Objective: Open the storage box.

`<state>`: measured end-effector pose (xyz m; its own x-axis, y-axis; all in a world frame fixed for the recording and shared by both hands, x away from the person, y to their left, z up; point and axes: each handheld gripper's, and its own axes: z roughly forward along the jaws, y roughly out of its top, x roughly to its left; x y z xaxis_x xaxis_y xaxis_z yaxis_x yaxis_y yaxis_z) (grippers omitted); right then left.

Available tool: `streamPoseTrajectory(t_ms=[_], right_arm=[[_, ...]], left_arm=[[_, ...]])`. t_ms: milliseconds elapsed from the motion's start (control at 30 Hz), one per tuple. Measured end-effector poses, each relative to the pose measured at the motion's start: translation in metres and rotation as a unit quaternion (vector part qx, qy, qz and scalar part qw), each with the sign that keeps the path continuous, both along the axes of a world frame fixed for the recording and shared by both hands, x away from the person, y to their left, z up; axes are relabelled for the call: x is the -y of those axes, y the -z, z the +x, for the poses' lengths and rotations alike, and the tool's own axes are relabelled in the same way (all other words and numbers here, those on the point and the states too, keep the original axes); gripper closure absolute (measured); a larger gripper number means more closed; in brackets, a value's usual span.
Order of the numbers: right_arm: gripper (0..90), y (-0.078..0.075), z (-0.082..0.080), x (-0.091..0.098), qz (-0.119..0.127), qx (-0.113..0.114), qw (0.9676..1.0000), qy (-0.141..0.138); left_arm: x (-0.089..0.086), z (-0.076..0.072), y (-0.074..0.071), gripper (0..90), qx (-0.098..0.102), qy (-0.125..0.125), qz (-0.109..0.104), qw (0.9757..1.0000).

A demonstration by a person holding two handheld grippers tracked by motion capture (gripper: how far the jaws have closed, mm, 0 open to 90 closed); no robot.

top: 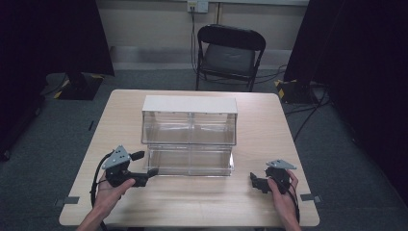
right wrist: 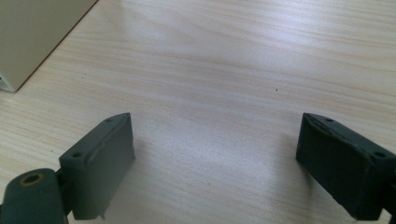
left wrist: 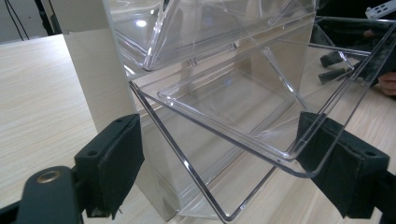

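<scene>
**A:** What sits closest to you right now?

**B:** My left gripper point(left wrist: 219, 172), jaws spread wide. The front corner of the lower clear drawer point(left wrist: 261, 140) lies between them, its rim running just in front of the right-hand pad point(left wrist: 343, 168). I can't tell whether that pad actually touches the plastic. The other pad point(left wrist: 112, 163) stands clear of the drawer, near the cabinet's pale side wall point(left wrist: 93, 70).

**A:** And where is the drawer itself?

**B:** Pulled partway out of the two-tier clear cabinet point(top: 189, 122) in the middle of the wooden table point(top: 192, 207). From above, the drawer point(top: 190, 161) juts toward me from the bottom tier, and my left gripper point(top: 144, 177) points at its left front corner. The upper drawer point(left wrist: 196, 28) is pushed in.

**A:** What about your other hand?

**B:** My right gripper point(top: 260, 183) is well apart from the cabinet, low over the table near its front right. Its jaws are spread too, with bare wood between them point(right wrist: 215, 158). A corner of the cabinet's pale base point(right wrist: 32, 37) shows at the upper left of that gripper's view.

**A:** Anything beyond the table?

**B:** A black folding chair point(top: 230, 55) stands behind it.
</scene>
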<state>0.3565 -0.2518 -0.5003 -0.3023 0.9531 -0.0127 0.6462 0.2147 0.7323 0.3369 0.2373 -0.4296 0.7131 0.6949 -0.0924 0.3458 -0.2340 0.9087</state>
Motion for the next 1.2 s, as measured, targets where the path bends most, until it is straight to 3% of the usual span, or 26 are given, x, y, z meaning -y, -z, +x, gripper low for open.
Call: streamPoseTrajectory(t_ms=[333, 900, 1200], right_arm=[[10.2, 0.000, 0.000, 0.000, -0.001, 0.000, 1.0000, -0.001], [9.8, 0.000, 0.001, 0.000, 0.000, -0.001, 1.0000, -0.001], [9.8, 0.000, 0.000, 0.000, 0.000, -0.001, 1.0000, -0.001]], left_arm=[[0.005, 0.004, -0.008, 15.6, 0.006, 0.004, 0.009, 0.9999], [0.005, 0.007, -0.012, 15.6, -0.004, -0.001, -0.008, 1.0000], [0.007, 0.009, -0.019, 15.6, 0.004, 0.000, -0.011, 0.9999]])
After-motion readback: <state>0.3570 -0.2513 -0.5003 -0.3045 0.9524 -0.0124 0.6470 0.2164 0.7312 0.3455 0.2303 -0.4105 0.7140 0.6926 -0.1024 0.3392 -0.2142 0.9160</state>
